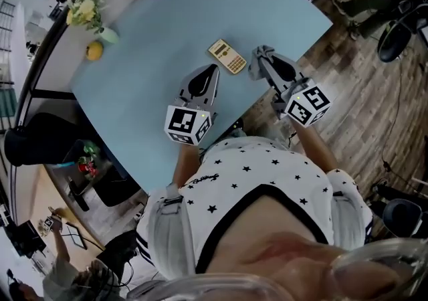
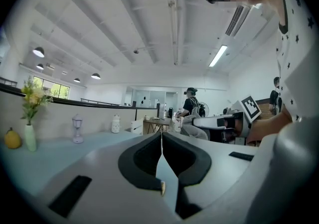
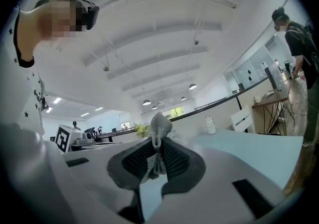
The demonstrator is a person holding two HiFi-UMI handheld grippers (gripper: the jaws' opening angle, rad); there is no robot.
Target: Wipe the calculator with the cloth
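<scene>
Right gripper (image 1: 266,64) clamped on grey cloth (image 1: 258,56), tuft past the tips ready for wiping, just beside calculator (image 1: 227,56) lying flat by desk's (image 1: 147,52) near edge; left gripper (image 1: 211,72) closed, empty, probably to steady it.

The white shirt (image 1: 267,166) bears small black stars and a black neckline band.
</scene>
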